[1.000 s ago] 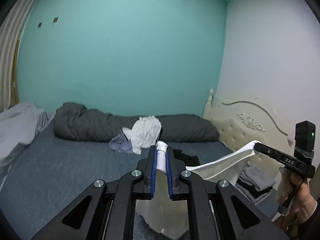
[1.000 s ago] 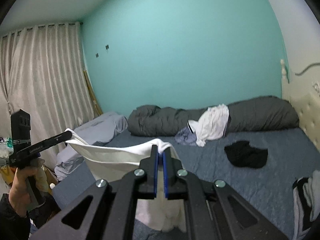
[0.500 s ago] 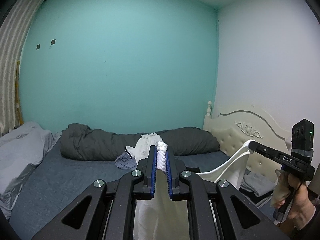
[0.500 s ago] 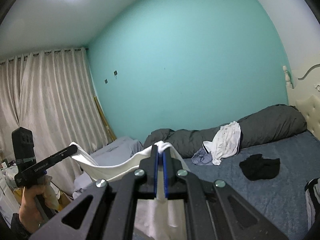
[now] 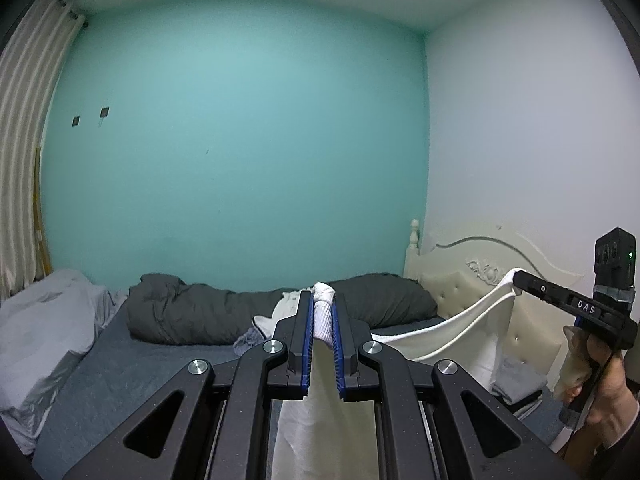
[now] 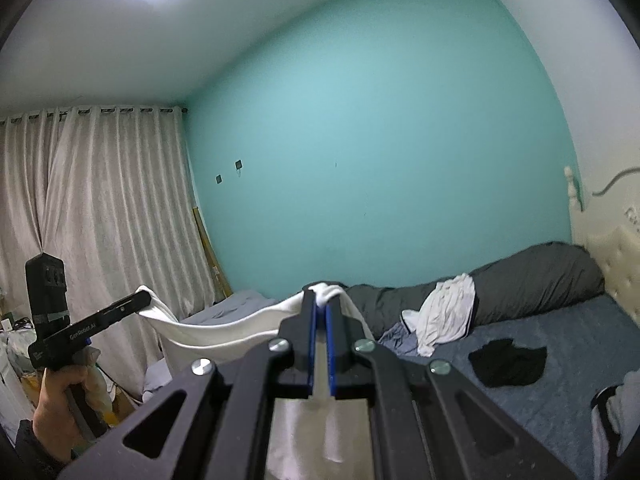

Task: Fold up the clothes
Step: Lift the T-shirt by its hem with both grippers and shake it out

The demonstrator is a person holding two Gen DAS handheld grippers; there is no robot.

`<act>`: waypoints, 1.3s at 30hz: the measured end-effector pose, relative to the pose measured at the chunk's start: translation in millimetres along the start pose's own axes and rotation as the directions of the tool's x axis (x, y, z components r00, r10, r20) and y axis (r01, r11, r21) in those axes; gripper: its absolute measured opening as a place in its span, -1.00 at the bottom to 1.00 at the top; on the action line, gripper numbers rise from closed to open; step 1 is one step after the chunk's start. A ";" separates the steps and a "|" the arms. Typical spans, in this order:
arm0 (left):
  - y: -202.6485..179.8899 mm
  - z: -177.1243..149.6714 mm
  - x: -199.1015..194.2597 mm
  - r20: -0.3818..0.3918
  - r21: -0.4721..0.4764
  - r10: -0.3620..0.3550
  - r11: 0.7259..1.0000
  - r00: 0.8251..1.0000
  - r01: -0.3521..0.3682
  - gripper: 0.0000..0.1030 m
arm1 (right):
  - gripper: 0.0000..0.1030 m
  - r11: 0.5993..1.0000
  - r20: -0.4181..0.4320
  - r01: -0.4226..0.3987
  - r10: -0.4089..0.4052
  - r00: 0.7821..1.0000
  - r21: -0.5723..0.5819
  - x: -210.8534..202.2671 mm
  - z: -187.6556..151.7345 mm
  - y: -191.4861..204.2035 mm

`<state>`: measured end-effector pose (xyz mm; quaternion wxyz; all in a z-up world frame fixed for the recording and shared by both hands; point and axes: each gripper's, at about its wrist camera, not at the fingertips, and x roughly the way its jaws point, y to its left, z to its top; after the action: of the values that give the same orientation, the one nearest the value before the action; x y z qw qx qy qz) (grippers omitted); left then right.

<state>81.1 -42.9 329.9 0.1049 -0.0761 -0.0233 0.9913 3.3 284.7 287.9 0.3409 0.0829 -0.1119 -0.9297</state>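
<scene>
White garment held up over the bed, stretched and sagging between left gripper and right gripper, each clamped on a bunched corner. Beyond: white shirt, black cloth, grey duvet; curtain at left.

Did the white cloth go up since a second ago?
Yes. The white cloth, pinched by the left gripper and right gripper, rose: the dark duvet now sits lower in the left view.
</scene>
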 end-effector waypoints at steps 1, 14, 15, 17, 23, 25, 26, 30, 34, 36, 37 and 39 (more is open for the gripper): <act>-2.7 2.9 -2.5 0.006 0.002 -0.004 1.000 1.000 0.004 -0.83 | -0.93 1.000 0.005 0.002 -0.002 1.000 -0.007 -3.5 3.8 1.9; -24.4 27.7 -46.2 0.062 0.030 0.002 1.000 0.998 -0.004 -0.83 | -0.93 0.998 0.024 -0.021 0.023 0.999 -0.065 -48.2 32.9 27.4; -24.7 27.4 -48.0 0.062 0.029 0.003 1.000 0.998 -0.005 -0.82 | -0.93 0.998 0.023 -0.024 0.025 0.999 -0.066 -50.8 32.0 28.6; -24.9 26.1 -50.8 0.058 0.027 0.005 1.000 0.998 -0.007 -0.82 | -0.93 0.998 0.016 -0.029 0.030 0.999 -0.060 -51.9 30.5 29.1; -20.1 6.6 -39.4 0.011 0.012 0.010 1.000 1.000 -0.011 -0.82 | -0.93 0.999 -0.041 -0.029 0.028 0.999 -0.036 -37.4 10.3 20.0; -15.4 -6.0 -24.7 -0.018 0.006 0.014 1.000 1.000 -0.014 -0.82 | -0.93 0.999 -0.073 -0.022 0.020 0.997 -0.027 -23.9 -2.9 12.7; -12.8 -13.4 -15.8 -0.034 0.004 0.015 1.000 0.999 -0.015 -0.82 | -0.93 1.000 -0.091 -0.018 0.016 0.996 -0.020 -14.7 -11.0 7.2; 2.7 -50.1 36.2 -0.116 -0.003 0.018 1.000 0.993 -0.018 -0.82 | -0.93 1.000 -0.171 0.006 -0.005 0.985 0.007 27.1 -46.9 -17.1; 24.8 -97.4 96.6 -0.205 -0.029 0.014 0.999 0.979 -0.021 -0.82 | -0.93 0.998 -0.245 0.036 -0.024 0.969 0.044 75.8 -86.8 -49.5; 38.2 -126.4 131.5 -0.259 -0.049 0.017 0.998 0.966 -0.031 -0.82 | -0.93 0.997 -0.285 0.056 -0.038 0.958 0.055 101.7 -109.0 -66.7; 44.1 -139.3 147.6 -0.282 -0.054 0.020 0.998 0.959 -0.037 -0.82 | -0.93 0.996 -0.304 0.066 -0.046 0.951 0.055 113.8 -119.4 -74.4; 55.7 -164.7 179.6 -0.325 -0.065 0.026 0.997 0.945 -0.050 -0.82 | -0.93 0.995 -0.343 0.082 -0.058 0.938 0.056 139.0 -140.2 -89.7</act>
<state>-78.1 -54.3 137.6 0.0851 -0.2420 -0.0401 0.9657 -124.4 239.4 118.5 0.3189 0.2584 -0.0805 -0.9083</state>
